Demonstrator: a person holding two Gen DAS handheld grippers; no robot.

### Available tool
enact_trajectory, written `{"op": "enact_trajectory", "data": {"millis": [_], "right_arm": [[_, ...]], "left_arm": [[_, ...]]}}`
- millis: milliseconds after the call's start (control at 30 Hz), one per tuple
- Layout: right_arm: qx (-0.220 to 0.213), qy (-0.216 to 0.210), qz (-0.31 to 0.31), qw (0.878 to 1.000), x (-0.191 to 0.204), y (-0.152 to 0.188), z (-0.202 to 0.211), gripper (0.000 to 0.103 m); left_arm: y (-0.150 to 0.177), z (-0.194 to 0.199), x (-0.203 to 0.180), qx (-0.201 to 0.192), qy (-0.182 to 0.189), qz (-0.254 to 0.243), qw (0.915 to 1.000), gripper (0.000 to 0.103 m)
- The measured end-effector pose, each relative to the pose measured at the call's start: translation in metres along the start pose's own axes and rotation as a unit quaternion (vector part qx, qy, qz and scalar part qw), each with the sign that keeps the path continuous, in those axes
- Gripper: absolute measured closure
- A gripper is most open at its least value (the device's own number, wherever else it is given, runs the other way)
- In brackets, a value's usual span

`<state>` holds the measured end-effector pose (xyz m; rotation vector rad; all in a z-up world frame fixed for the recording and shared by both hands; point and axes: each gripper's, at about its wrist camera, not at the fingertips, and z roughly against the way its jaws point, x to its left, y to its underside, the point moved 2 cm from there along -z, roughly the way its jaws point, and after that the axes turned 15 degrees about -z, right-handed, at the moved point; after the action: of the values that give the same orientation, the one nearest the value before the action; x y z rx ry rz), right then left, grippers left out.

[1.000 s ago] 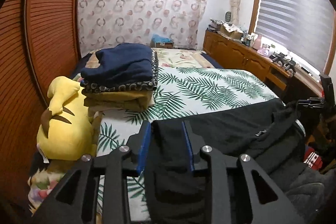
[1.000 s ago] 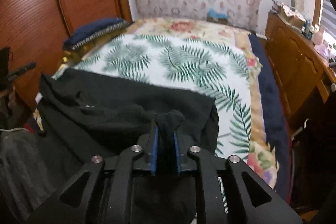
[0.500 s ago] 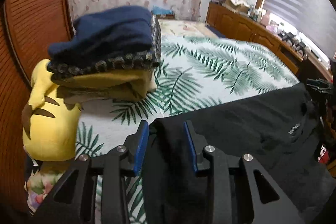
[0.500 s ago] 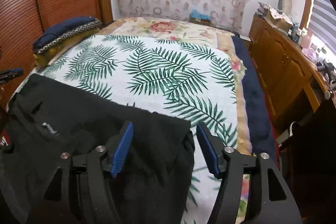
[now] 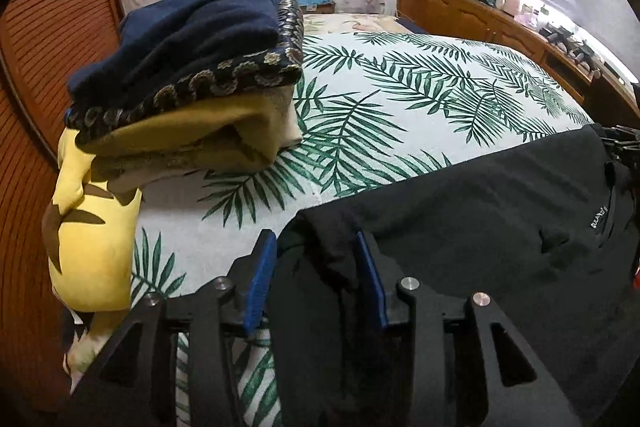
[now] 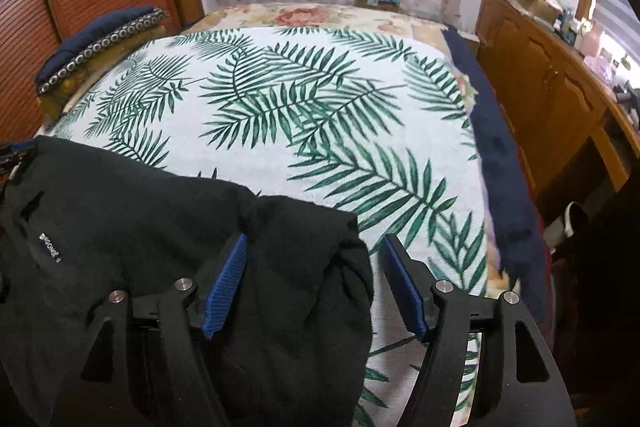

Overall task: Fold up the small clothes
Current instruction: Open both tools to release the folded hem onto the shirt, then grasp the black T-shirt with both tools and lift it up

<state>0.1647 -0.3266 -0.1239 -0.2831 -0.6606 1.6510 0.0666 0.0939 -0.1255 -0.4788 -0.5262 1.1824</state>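
A black garment (image 5: 480,211) lies spread on the near edge of the palm-leaf bedspread (image 5: 400,99). It also shows in the right wrist view (image 6: 140,219). My left gripper (image 5: 316,247) is partly open, with a bunched fold of the black cloth between its blue pads. My right gripper (image 6: 314,255) is wide open over the garment's right corner, pads apart from the cloth. A small white logo (image 5: 599,215) shows on the garment.
A stack of folded clothes (image 5: 192,75), navy on top, sits at the left on the bed, seen also in the right wrist view (image 6: 100,43). A yellow plush toy (image 5: 92,219) hangs by it. A wooden cabinet (image 6: 552,83) runs along the right.
My right gripper was shut on the cloth a second ago and has opened wide. Both grippers have moved forward and lower over the bed. The left jaws have spread a little.
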Motion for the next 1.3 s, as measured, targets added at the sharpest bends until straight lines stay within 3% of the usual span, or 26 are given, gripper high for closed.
{"op": "enact_trajectory", "data": {"millis": [167,267,333,467,633,800,933,1133,1300], "right_arm": [[-0.002,-0.008,0.001,1.000,0.001,-0.001,-0.001,0.033],[-0.001,-0.006,0.005,1.000,0.003,0.000,-0.002,0.033],[-0.003,-0.009,0.011,1.000,0.006,0.002,-0.001,0.042],[0.000,-0.038,0.029,0.999,0.017,0.008,0.004,0.089],[-0.029,-0.062,0.044,0.997,0.030,0.017,0.036,0.095],[-0.110,-0.091,0.031,0.989,0.034,0.003,0.116,0.096],[-0.180,-0.073,0.053,0.980,0.050,-0.021,0.190,0.096],[-0.272,-0.070,0.073,0.957,0.070,-0.050,0.287,0.096],[-0.333,-0.063,0.103,0.935,0.087,-0.057,0.351,0.096]], "left_arm": [[-0.003,-0.002,0.001,-0.004,0.003,0.001,1.0000,0.064],[-0.003,0.000,-0.002,-0.012,0.011,-0.006,0.9999,0.079],[-0.003,0.002,-0.006,-0.018,0.019,-0.013,0.9996,0.088],[-0.005,0.018,-0.012,-0.046,0.018,-0.017,0.9987,0.096],[-0.024,0.084,-0.018,-0.137,0.028,-0.004,0.9902,0.096],[-0.063,0.166,-0.025,-0.227,0.011,-0.039,0.9731,0.096],[-0.091,0.227,-0.020,-0.300,-0.007,-0.049,0.9525,0.096],[-0.121,0.289,0.000,-0.368,-0.031,-0.050,0.9280,0.096],[-0.125,0.327,0.012,-0.412,-0.044,-0.046,0.9090,0.096]]}}
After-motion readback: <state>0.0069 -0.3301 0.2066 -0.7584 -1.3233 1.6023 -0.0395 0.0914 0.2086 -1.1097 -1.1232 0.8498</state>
